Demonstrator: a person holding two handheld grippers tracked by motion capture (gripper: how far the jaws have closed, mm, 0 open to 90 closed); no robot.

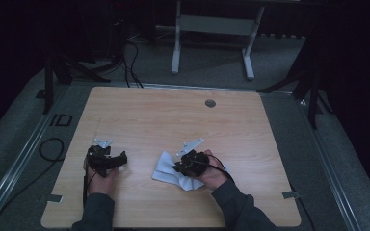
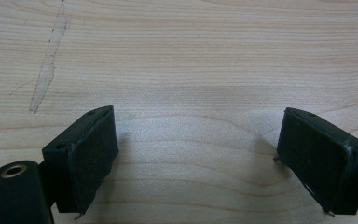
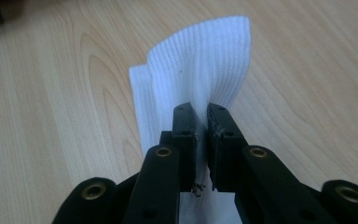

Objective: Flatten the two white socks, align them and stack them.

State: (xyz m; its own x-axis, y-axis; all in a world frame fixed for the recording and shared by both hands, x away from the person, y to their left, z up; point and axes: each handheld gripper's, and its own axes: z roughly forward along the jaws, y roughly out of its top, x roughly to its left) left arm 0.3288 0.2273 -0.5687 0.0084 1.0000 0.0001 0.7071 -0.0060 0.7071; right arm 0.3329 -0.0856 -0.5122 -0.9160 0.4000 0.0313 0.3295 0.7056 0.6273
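A person sits at a light wooden bench with a tool in each hand. The right tool is clenched on a white ribbed cloth: in the right gripper view its two black jaws stand nearly together with a thin fold of the fabric pinched between the pads, and the rest of the cloth rises and fans out beyond them over the wood. In the high view the cloth lies crumpled on the near middle of the bench, just left of the right hand, and the right tool sits on top of it; the picture is dim there, so how much of the cloth is lifted off the surface is hard to tell. The left tool rests low over the bench's near left part, well apart from the cloth. In the left gripper view the left tool is released, its jaws spread wide with bare wood grain between them.
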